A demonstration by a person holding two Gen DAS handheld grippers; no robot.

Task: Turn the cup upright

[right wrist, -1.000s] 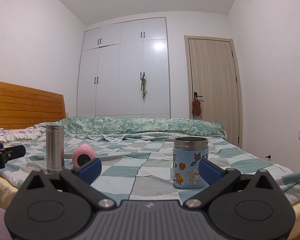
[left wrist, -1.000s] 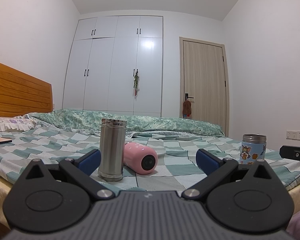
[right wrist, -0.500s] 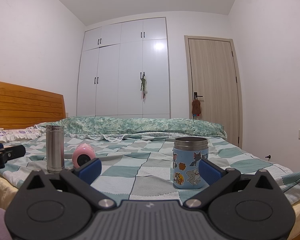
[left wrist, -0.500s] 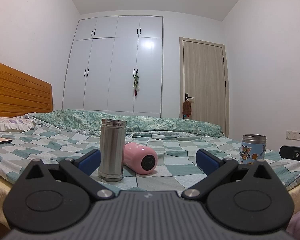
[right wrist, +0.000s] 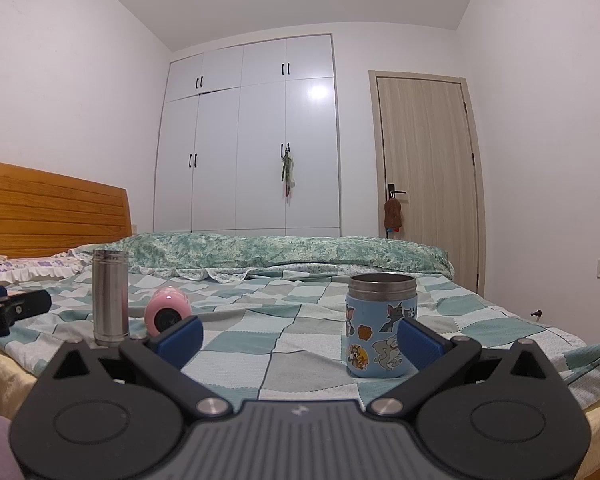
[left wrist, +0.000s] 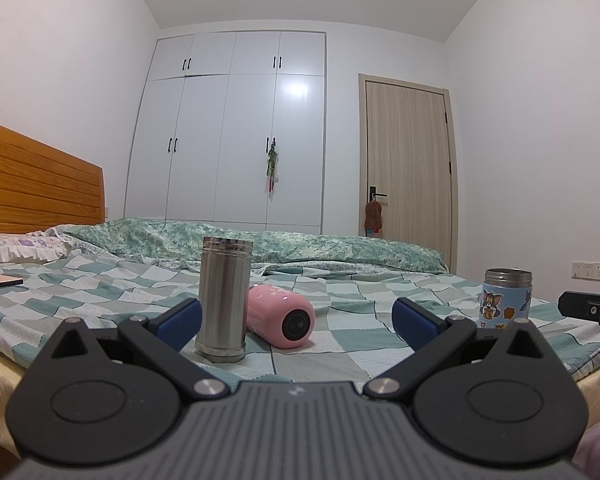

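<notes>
A pink cup lies on its side on the checked bedspread, its end facing me; it also shows in the right wrist view. A steel cup stands upright just left of it, touching or nearly touching; it also shows in the right wrist view. A blue cartoon cup stands upright at the right, and in the left wrist view. My left gripper is open and empty, short of the pink and steel cups. My right gripper is open and empty, near the blue cup.
The bed's near edge runs just under both grippers. A rolled green quilt lies across the far side. A wooden headboard and pillow are at the left. A flat book-like object lies at the far left. A wardrobe and a door stand behind.
</notes>
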